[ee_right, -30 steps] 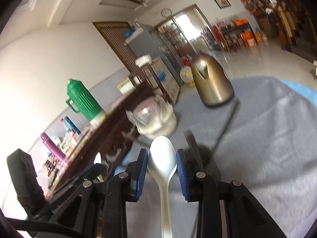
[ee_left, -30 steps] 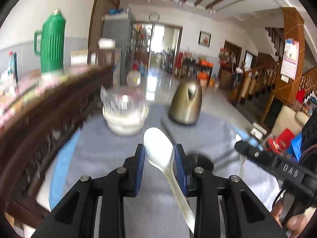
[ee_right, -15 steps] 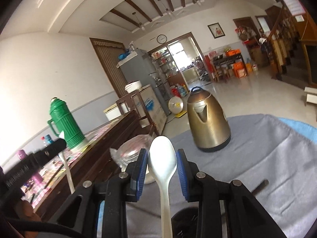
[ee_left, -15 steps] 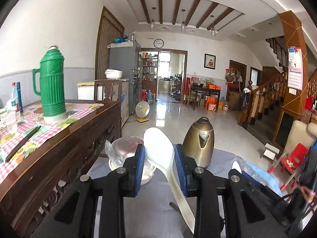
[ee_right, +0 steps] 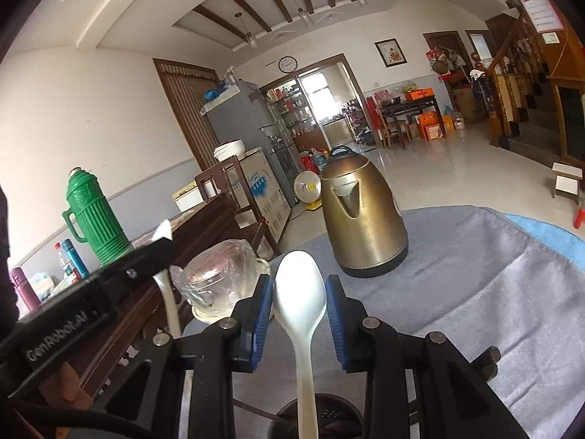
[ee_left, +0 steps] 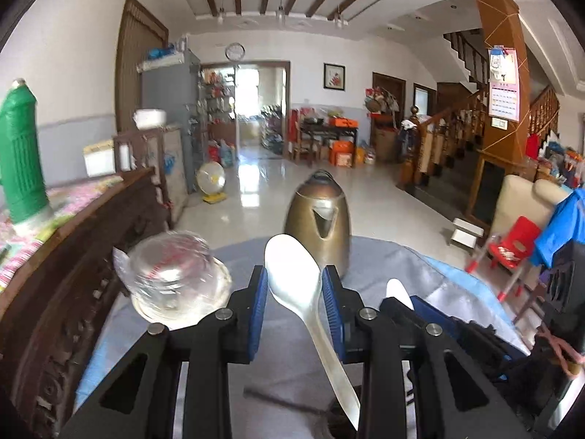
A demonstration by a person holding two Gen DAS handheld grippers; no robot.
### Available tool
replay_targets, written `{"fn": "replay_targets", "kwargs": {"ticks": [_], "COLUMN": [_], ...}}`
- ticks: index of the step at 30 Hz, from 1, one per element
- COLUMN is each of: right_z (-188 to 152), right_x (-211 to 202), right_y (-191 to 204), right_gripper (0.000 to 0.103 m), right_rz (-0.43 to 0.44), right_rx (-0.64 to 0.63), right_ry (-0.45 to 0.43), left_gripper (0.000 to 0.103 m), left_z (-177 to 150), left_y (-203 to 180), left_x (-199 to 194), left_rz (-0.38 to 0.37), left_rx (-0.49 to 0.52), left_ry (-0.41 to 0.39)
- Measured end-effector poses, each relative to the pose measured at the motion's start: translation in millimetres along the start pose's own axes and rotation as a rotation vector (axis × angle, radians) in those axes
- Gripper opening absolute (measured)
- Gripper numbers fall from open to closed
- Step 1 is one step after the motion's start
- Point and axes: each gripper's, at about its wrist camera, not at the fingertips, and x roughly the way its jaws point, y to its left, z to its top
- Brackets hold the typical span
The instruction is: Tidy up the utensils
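Between the blue-padded jaws of the left gripper (ee_left: 294,287) a white plastic rice paddle (ee_left: 298,292) is clamped, its broad blade standing up past the pads and its handle slanting down toward the right. The jaws of the right gripper (ee_right: 299,298) are likewise closed, on a white plastic soup spoon (ee_right: 299,301), whose bowl rises above the pads while the handle runs straight down between the fingers. Both utensils are thus carried bowl-up and clear of the tabletop, presumably so that the handles can be lowered first into a holder. A dark round container (ee_right: 318,419) is seen directly below the spoon handle in the right wrist view; it is judged to be the utensil holder, though only its rim is shown. The two grippers are held close side by side, each appearing at the edge of the other's view.

Beyond the jaws, a clear glass measuring jug (ee_right: 219,281) is stood on the grey cloth-covered tabletop (ee_right: 493,311) to the left, and a brass-coloured electric kettle (ee_right: 362,219) is set further back, well apart from the utensils. A dark thin stick (ee_left: 285,400), possibly a chopstick, is laid on the cloth below the left gripper. A green ribbed thermos flask (ee_right: 97,216) is kept on the dark wooden sideboard (ee_left: 73,256) at the far left.
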Motion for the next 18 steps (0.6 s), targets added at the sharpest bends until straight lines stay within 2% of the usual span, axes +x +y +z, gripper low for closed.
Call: {"fn": "replay_targets", "kwargs": {"ticks": [9,15,18], "right_z": [0,0,0], "right_x": [3,4,4], "right_y": [-7,-5,-4], "right_gripper": [0.032,0.032,0.032], "right_rz": [-0.031,-0.046,-0.043], "right_rx": [0.021,0.009,0.006], "right_ry": [-0.006,-0.011,-0.008], "left_gripper": [0.033,0.033,0.033], "left_z": [1,-1,0], "left_y": [0,-1,4], "left_x": [8,-5,-20], "left_rz": [-0.012,-0.007,-0.013], "left_rx": [0.005,0.035,0.013], "left_ry": [0.028,-0.004,-0.031]}}
